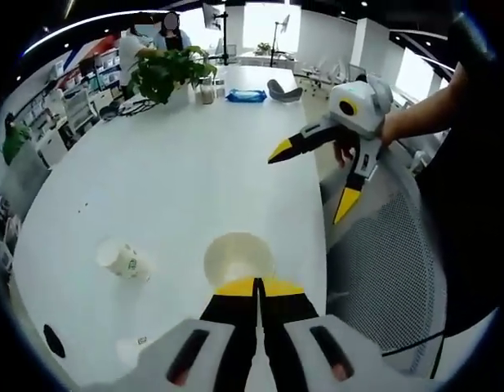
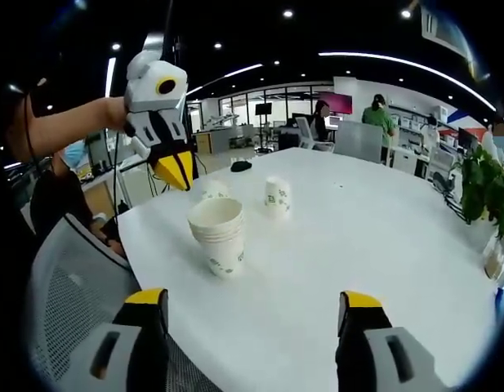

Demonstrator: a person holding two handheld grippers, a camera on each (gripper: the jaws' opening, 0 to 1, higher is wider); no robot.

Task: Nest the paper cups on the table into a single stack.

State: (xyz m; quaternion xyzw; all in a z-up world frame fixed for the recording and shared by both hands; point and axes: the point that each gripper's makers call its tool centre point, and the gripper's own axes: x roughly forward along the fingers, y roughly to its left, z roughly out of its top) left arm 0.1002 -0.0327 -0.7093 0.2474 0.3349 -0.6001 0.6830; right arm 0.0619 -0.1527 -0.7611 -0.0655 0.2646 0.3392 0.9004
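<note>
Item: stack of paper cups (image 2: 218,234), upright near the table (image 2: 382,245) edge, seen from above in my left gripper view (image 1: 238,258). Single cup (image 2: 277,196) stands beyond it; a third (image 2: 216,190) just behind. My left gripper (image 1: 257,287) hovers over the stack, jaws together (holding nothing). My right gripper (image 2: 254,309) is spread wide, empty. Potted plant (image 1: 167,72) at far end.

In the right gripper view, the stack of cups (image 2: 218,233) sits near the counter (image 2: 374,245) edge closest to the mesh chair (image 2: 68,286), with a lone cup (image 2: 277,196) further back to its right. The potted plant (image 2: 480,192) is way off at the right edge.

In the left gripper view, a cup lying on its side (image 1: 123,261) is left of the stack.
</note>
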